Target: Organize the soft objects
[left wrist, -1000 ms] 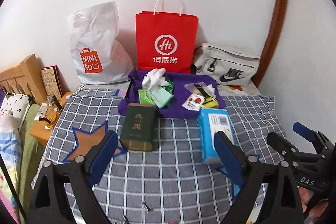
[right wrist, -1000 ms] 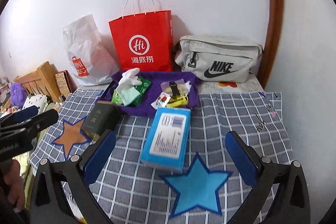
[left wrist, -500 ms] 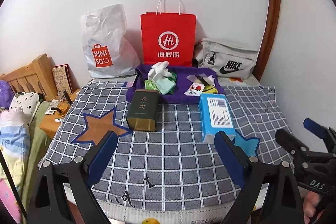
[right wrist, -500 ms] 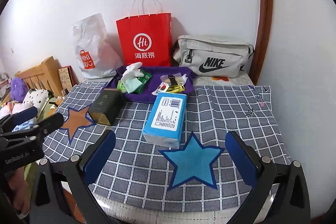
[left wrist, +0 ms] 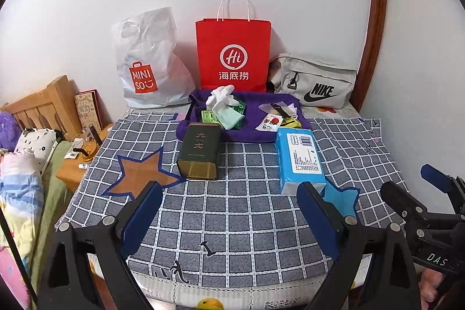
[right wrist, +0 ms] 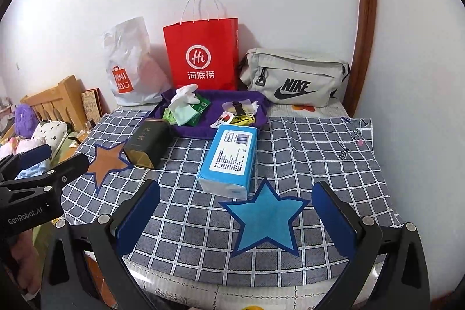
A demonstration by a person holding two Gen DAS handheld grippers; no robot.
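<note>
Both grippers hung back over the near edge of the checked cloth (left wrist: 232, 211), neither holding anything: the left gripper (left wrist: 229, 211) had its fingers spread wide, and so did the right gripper (right wrist: 235, 211). The soft things sat further off. A blue tissue pack (right wrist: 229, 159) lay flat on the cloth, its near end touching a tip of the blue star (right wrist: 266, 220), and behind it a purple towel (left wrist: 255, 132) carried a white glove (left wrist: 221, 95), a pale green folded cloth (left wrist: 229, 118) and some small packets I could not identify. A dark green tin (left wrist: 200, 153) lay on its side just beside the brown star (left wrist: 142, 173), its far end against the towel's front edge. The tissue pack looked light and squashy, wrapped in smooth film that could slip, so a grip across its narrow width near the middle seemed safest, squeezing gently enough not to crush it. The glove and green cloth would likely be limp and sag from any pinch, so taking them by a bunched fold made more sense than by a single edge. The tin looked rigid and probably belongs with the hard things. Against the wall stood a white Miniso bag (left wrist: 148, 63), a red paper bag (left wrist: 232, 54) and a grey Nike pouch (left wrist: 316, 83).
</note>
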